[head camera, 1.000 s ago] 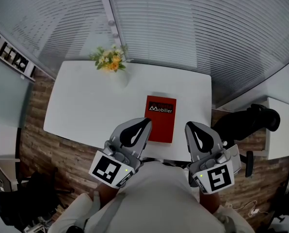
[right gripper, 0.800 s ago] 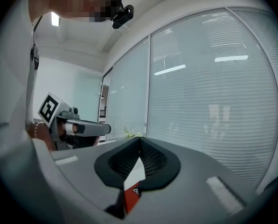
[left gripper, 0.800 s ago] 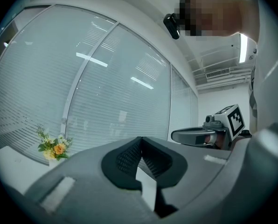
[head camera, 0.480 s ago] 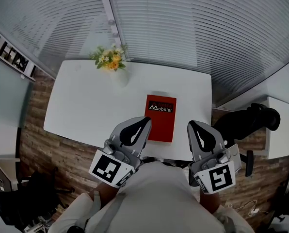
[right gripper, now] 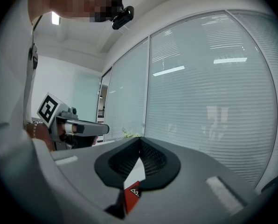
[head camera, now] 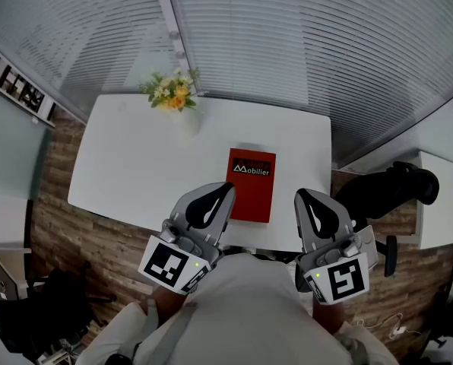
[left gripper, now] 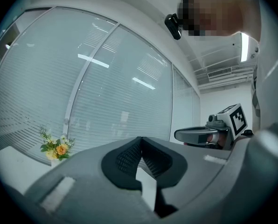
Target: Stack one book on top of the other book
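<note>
Red book [head camera: 251,187] lies flat on the white table [head camera: 135,166] near its front edge. The cover's black band reads "Mobilier". Left gripper [head camera: 226,191] and right gripper [head camera: 302,197] flank it, jaws closed together, gripping nothing.

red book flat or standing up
Flat: the red book lies cover up on the table.
</note>
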The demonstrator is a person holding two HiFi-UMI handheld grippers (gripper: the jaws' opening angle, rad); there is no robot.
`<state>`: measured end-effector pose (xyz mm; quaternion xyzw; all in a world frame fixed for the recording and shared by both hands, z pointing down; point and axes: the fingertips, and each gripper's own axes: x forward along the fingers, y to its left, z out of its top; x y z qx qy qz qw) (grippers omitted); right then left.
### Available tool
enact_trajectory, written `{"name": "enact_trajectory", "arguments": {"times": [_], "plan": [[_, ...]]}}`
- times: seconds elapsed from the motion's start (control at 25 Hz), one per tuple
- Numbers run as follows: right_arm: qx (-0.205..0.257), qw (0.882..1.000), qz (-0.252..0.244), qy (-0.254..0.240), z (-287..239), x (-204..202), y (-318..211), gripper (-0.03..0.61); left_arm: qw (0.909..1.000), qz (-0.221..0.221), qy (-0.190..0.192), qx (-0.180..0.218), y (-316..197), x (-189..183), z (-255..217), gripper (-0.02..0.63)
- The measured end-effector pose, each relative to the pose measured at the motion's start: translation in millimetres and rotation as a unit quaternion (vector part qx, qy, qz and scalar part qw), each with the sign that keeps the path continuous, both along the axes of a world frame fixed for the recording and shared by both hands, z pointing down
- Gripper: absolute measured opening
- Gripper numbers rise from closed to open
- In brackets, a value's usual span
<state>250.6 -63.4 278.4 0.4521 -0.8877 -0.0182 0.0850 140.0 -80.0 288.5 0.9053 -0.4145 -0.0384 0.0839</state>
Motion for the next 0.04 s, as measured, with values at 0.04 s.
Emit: {"name": "enact_trajectory", "arguments": {"times": [0.04], "plan": [[0.0, 1.0, 0.0, 0.0, 0.0, 0.2, -0.1, 0.005, 1.0, -0.001, 0.0, 0.0, -0.2, -0.2, -0.1, 0.006]]}}
